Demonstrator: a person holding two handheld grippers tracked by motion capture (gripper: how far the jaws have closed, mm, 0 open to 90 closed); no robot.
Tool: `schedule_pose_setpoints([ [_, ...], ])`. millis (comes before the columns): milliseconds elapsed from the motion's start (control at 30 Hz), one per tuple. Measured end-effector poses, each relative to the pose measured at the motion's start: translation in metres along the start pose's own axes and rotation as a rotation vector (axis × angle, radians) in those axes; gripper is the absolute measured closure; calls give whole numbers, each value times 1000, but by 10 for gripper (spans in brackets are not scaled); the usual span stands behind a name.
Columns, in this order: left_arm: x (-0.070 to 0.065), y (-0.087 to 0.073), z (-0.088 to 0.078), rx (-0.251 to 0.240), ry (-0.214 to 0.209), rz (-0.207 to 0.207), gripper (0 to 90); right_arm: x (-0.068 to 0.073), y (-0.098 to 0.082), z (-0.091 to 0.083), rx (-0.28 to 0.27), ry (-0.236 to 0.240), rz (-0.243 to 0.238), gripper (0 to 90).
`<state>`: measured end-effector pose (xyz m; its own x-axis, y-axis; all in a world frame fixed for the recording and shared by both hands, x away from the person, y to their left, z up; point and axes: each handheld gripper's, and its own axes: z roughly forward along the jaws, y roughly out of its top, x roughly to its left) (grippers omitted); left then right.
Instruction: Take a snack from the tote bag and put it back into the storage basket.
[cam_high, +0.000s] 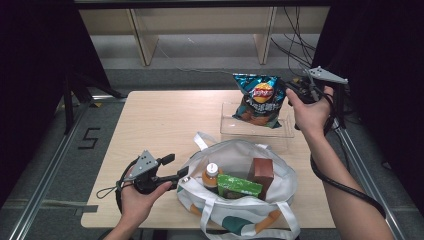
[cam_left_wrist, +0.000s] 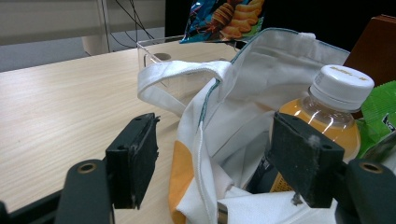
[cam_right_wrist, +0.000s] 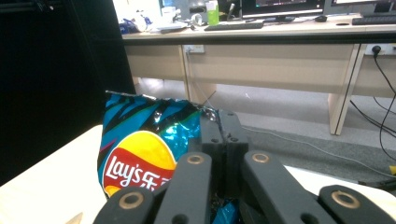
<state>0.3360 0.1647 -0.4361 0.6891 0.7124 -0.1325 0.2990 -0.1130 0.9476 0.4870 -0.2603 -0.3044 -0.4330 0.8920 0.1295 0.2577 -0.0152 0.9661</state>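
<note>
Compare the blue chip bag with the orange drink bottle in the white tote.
The blue foil chip bag hangs in the air, pinched by the right gripper above the clear plastic tray; the white-capped orange drink bottle stands upright inside the white cloth tote, ungripped. The bag is flat and crinkled, the bottle rounded.

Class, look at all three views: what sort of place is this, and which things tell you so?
Probably an office or lab used for recording. A desk with monitors and a keyboard stands behind, loose cables trail across the grey floor, and black curtains flank the wooden table.
</note>
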Motion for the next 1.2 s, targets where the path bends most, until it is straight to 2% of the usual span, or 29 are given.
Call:
schedule_pose_setpoints([
  [200,0,0,-1,7,5,2,316,-2,-4,3,3,2,-9,900],
  [233,0,0,0,5,5,1,316,-1,-5,2,11,-2,11,900],
  [367,0,0,0,7,5,3,316,-3,-6,3,15,-2,-2,900],
  [500,0,0,0,6,4,1,316,-3,-8,5,17,-6,19,900],
  [733,0,0,0,6,4,1,315,-6,-12,7,35,-4,-8,900],
  [767,0,0,0,5,4,0,315,-5,-13,9,25,-8,1,900],
  [867,0,0,-1,5,4,0,315,-5,-15,10,42,-5,20,900],
  [967,0,0,0,6,4,1,315,-7,-17,11,34,-9,-2,900],
  [1000,0,0,0,6,5,1,315,-6,-18,11,38,-10,17,900],
  [1200,0,0,0,7,4,-1,315,-8,-19,12,49,-15,27,900],
])
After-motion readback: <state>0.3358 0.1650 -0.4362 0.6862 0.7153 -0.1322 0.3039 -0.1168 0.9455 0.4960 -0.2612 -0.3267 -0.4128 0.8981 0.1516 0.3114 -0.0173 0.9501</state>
